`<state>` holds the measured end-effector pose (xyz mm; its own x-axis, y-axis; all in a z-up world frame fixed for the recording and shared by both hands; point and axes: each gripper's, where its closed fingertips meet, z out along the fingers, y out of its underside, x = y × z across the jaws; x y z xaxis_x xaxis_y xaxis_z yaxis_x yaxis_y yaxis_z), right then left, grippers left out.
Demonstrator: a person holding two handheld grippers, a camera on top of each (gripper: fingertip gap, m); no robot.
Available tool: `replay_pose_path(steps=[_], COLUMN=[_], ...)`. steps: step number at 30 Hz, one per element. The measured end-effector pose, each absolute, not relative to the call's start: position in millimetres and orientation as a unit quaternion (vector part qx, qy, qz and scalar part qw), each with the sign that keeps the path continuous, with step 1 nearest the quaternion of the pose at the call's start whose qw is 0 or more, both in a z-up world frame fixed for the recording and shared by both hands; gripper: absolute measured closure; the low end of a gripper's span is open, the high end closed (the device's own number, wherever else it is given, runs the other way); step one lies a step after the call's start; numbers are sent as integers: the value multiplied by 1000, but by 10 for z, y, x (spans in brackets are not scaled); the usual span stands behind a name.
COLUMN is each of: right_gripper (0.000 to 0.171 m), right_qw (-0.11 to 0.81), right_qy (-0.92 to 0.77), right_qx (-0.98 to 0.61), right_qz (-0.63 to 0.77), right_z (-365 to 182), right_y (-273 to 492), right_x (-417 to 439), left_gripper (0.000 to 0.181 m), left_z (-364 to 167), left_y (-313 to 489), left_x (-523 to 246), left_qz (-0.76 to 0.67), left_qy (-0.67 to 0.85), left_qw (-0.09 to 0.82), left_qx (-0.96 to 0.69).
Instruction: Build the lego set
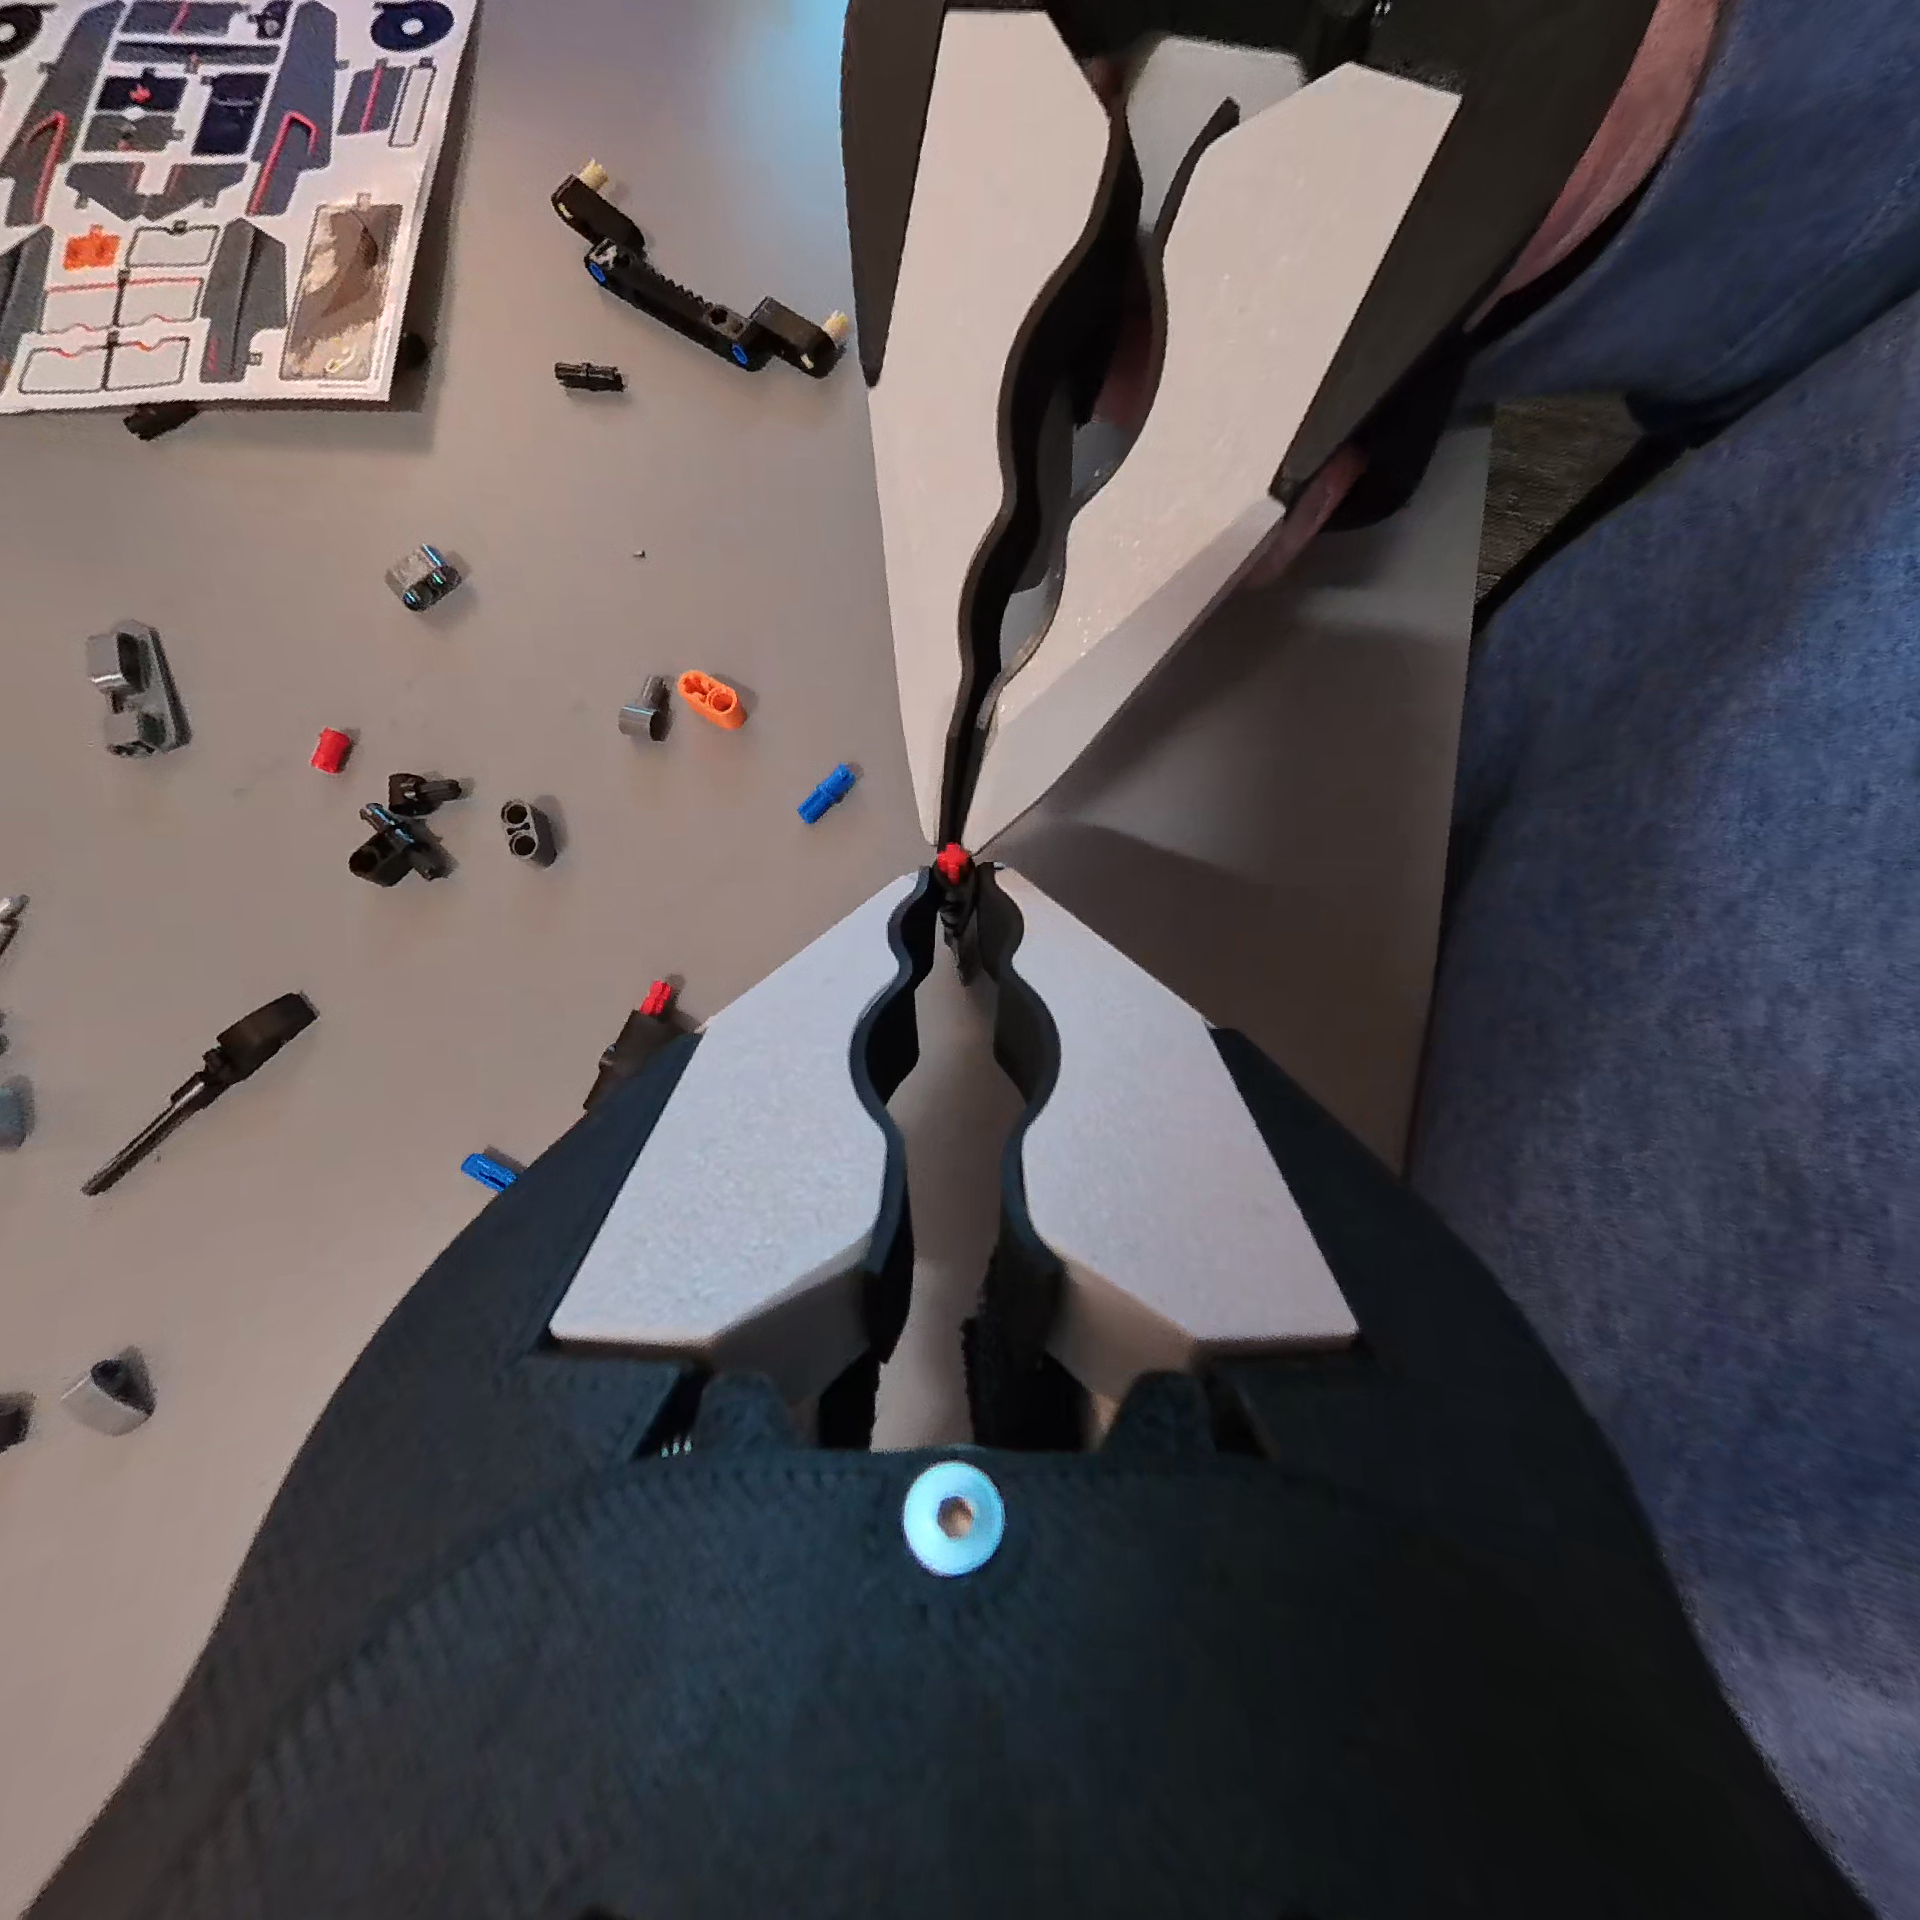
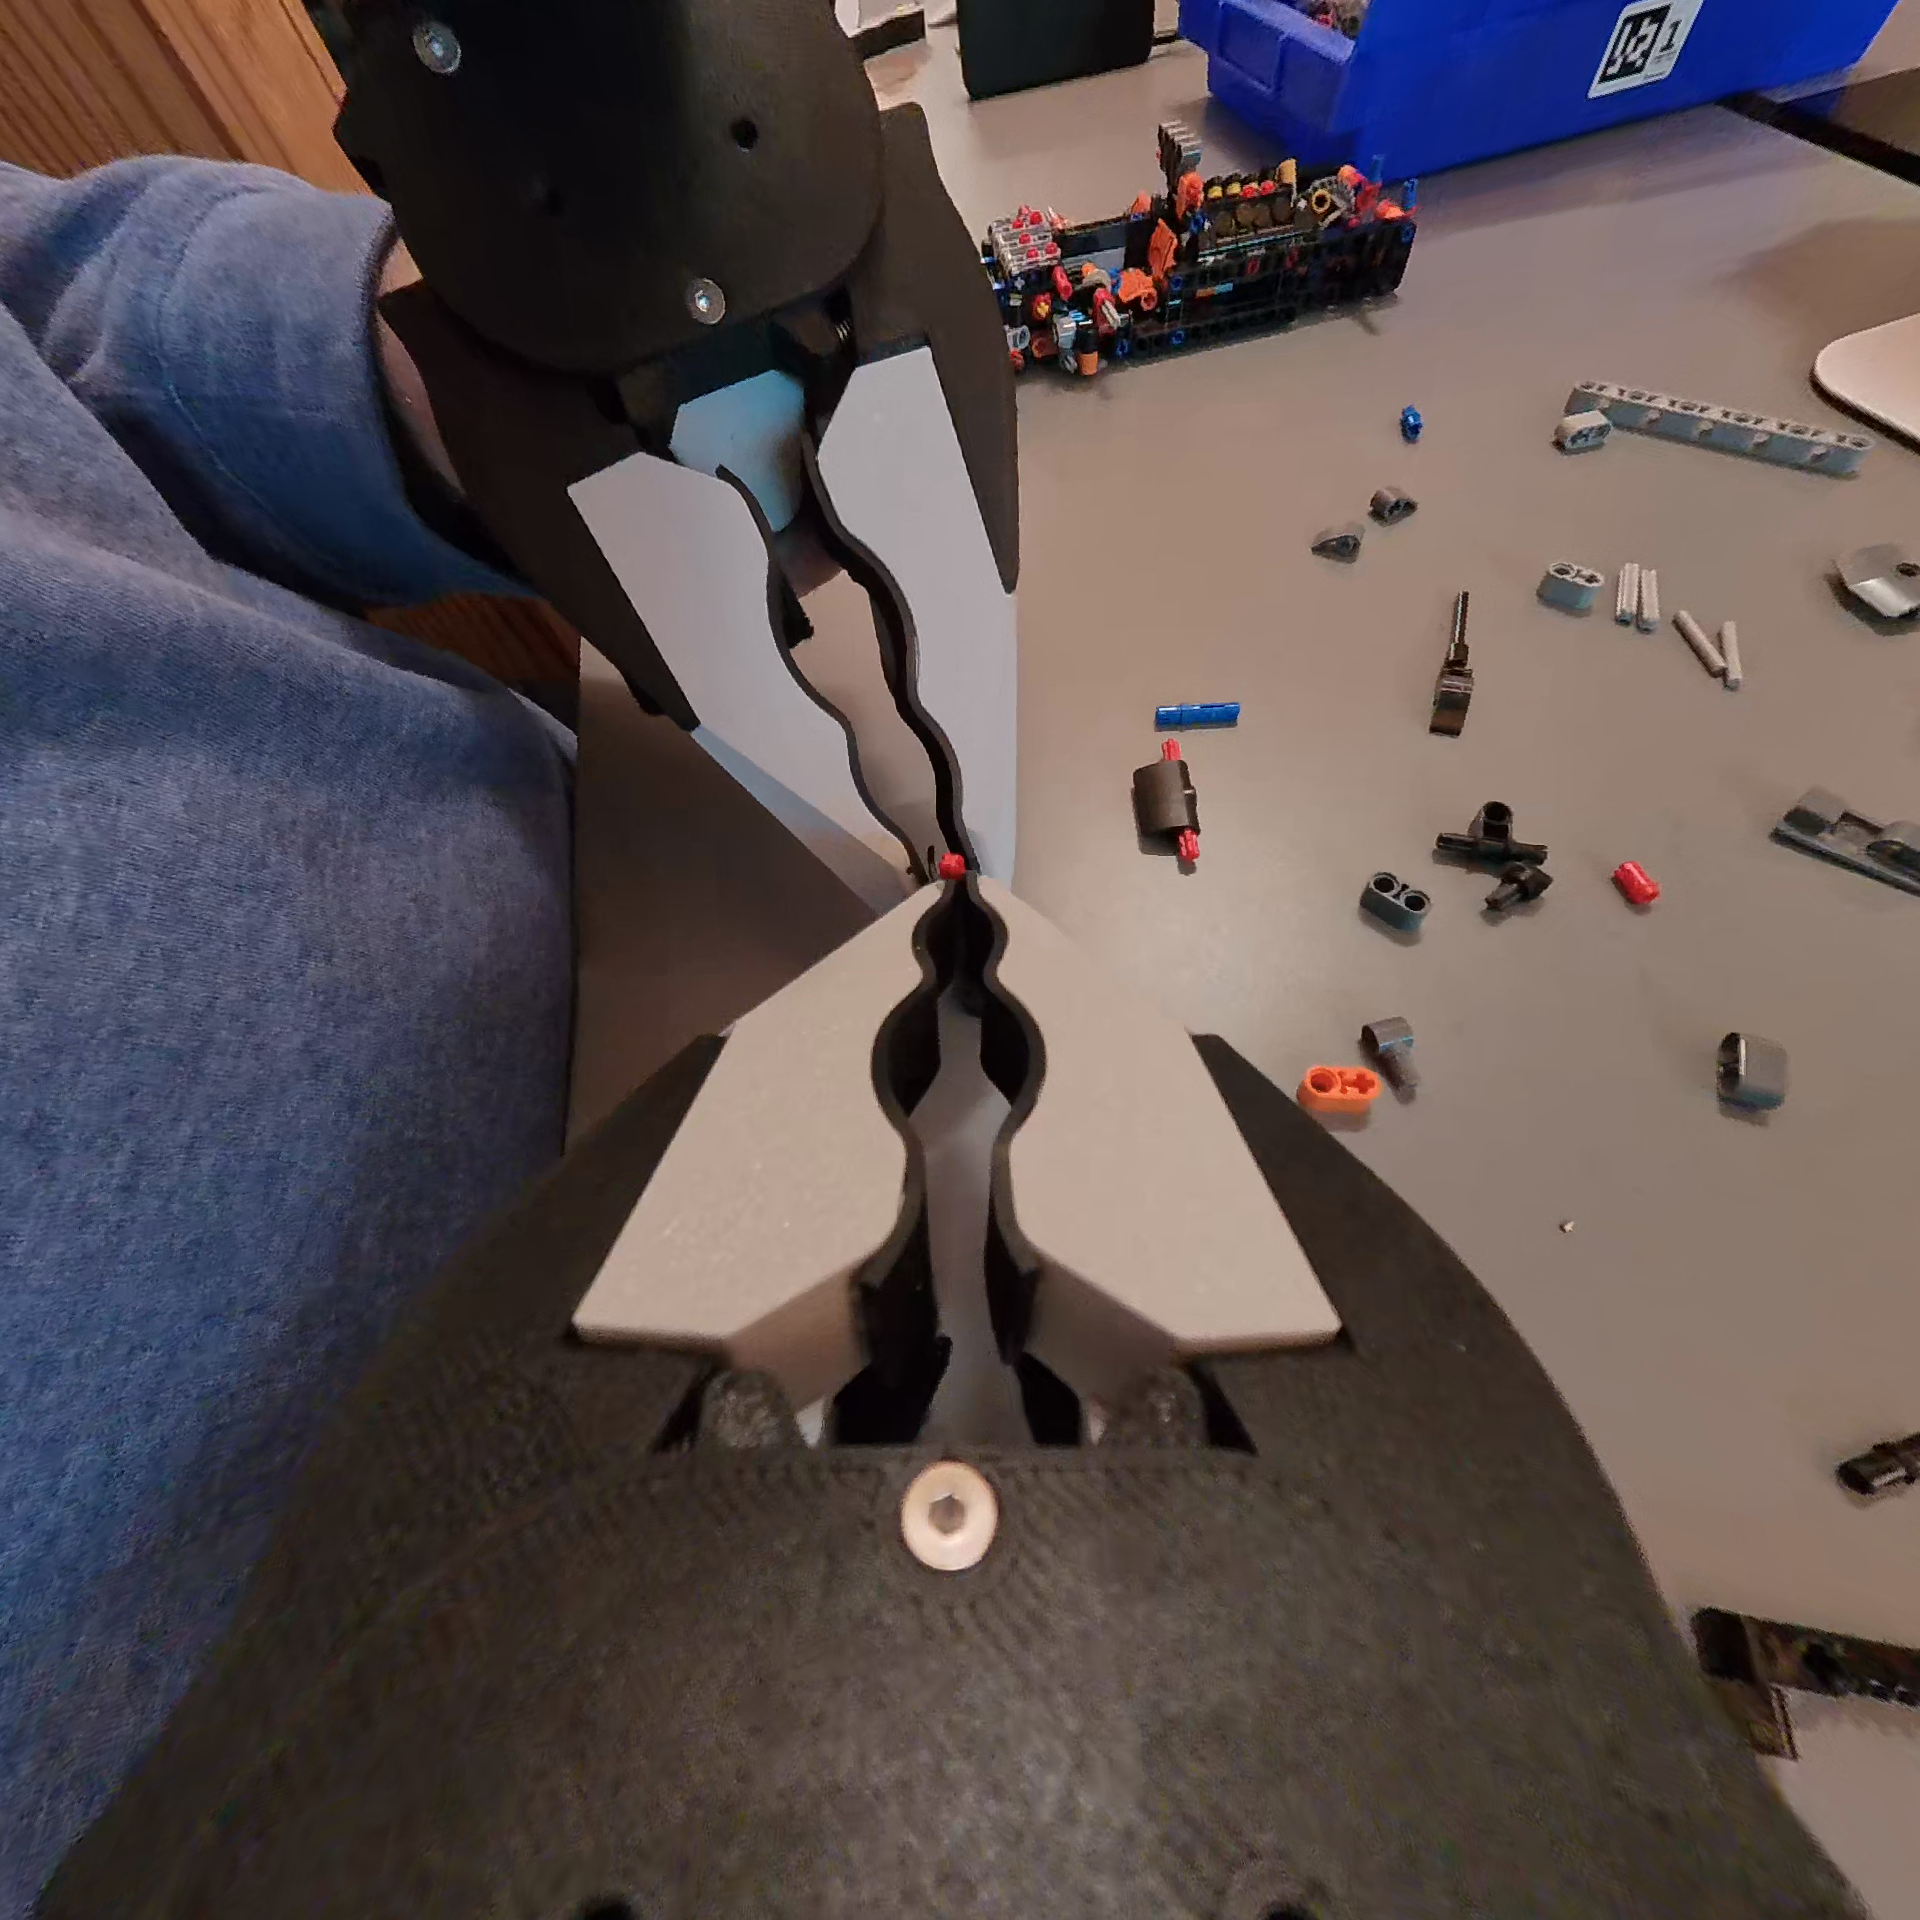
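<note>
My left gripper is shut on a small black piece that carries a red pin at its far end. My right gripper comes in from the opposite side, tip to tip with the left, and is shut at the red pin. In the left wrist view the right gripper reaches down from the top. In the right wrist view the left gripper does the same. Both are held just above the near table edge. How deep the pin sits in the piece is hidden.
Loose parts lie on the grey table: an orange beam, a black assembly, a long grey beam. A sticker sheet lies far left. A part-built model and a blue bin stand behind. A person's blue clothing is close. Left and right tips are no more than a few centimetres apart. From either gripper's tips it is about 20 cm to the black assembly.
</note>
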<state>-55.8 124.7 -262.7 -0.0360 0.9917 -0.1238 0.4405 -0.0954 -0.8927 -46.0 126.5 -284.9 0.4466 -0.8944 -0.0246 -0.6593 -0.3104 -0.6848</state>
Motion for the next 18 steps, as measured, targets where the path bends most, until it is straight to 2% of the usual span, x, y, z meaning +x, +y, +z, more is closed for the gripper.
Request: replay_pose_path(steps=[18], right_gripper=[171], right_qw=[341], right_qy=[-589], right_qx=[-601], right_qz=[419], right_z=[-2656], right_y=[1219], right_x=[-556], left_gripper=[175], left_z=[-2871], left_y=[1252], left_x=[-461], left_qz=[-171], left_qy=[496], left_qw=[325], left_qx=[-787])
